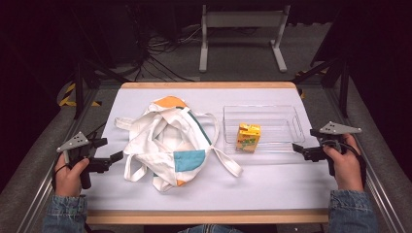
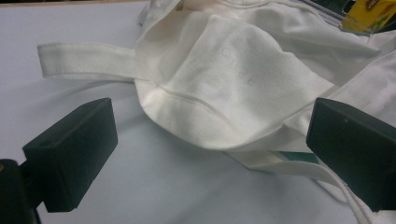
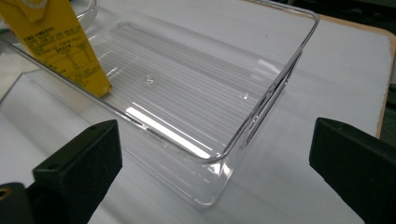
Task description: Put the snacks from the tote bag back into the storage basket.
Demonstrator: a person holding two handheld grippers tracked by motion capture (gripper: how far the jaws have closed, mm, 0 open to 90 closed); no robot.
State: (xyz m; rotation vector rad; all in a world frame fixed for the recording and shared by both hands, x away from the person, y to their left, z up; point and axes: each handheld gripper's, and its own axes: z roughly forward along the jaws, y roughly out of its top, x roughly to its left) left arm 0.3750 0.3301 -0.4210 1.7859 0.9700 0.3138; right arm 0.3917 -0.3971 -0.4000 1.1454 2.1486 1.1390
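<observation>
A white cloth tote bag (image 1: 163, 141) with orange and teal patches lies crumpled at the middle left of the white table, its straps spread out. To its right stands a clear plastic tray (image 1: 297, 127) with a yellow drink carton (image 1: 248, 137) upright in its near left corner. My left gripper (image 1: 109, 149) is open just left of the bag; in the left gripper view the bag (image 2: 233, 79) lies a little beyond the wide-apart jaws of that gripper (image 2: 210, 116). My right gripper (image 1: 305, 141) is open at the tray's near right corner, facing the tray (image 3: 299, 51) and the carton (image 3: 60, 42).
The white table top (image 1: 272, 179) has a wooden edge (image 1: 209, 216) at front and back. A bag strap (image 1: 228, 162) loops toward the tray's near side. Beyond the table stand a white metal frame (image 1: 243, 22) and cables on a dark floor.
</observation>
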